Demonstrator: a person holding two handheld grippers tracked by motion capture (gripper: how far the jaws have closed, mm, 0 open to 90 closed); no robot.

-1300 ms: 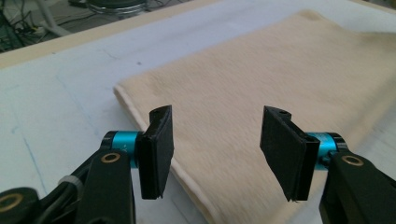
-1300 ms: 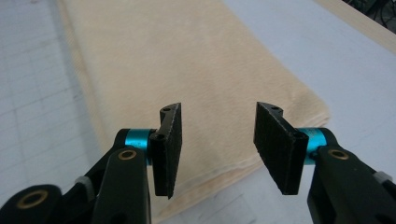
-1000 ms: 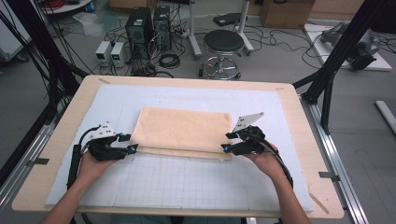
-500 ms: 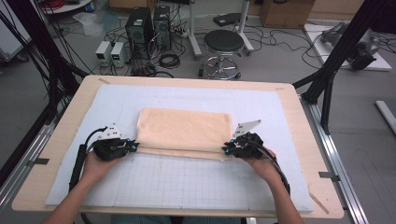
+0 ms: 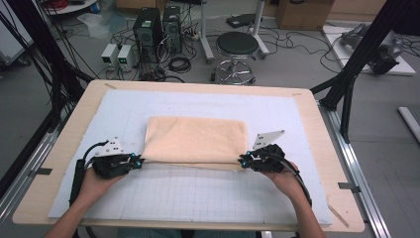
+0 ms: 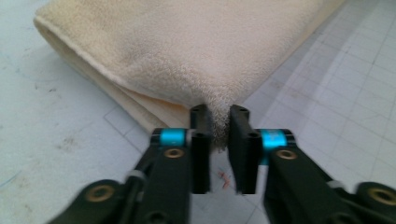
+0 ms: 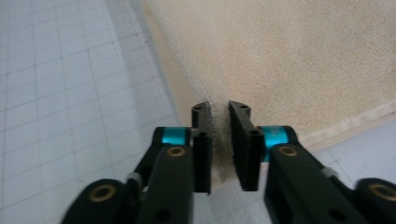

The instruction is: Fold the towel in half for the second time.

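Note:
A folded peach towel [image 5: 195, 139] lies across the middle of the white grid mat [image 5: 198, 193]. My left gripper [image 5: 136, 161] is at the towel's near left corner and is shut on it. In the left gripper view the towel [image 6: 201, 51] bunches up between the jaws of the left gripper [image 6: 219, 135]. My right gripper [image 5: 243, 159] is shut on the near right corner. The right gripper view has the towel's [image 7: 299, 56] top layer pinched in the right gripper [image 7: 219, 135]. Both hands rest low on the mat.
The mat sits on a wooden table [image 5: 317, 129] with a bare rim all round. Beyond the far edge stand a black stool [image 5: 237, 47], computer towers [image 5: 157, 25] and loose cables on the floor. Black frame posts [image 5: 356, 64] rise at both sides.
Both grippers have come down and slightly toward the person while holding the towel's near corners. The towel's near edge has shifted a little with them.

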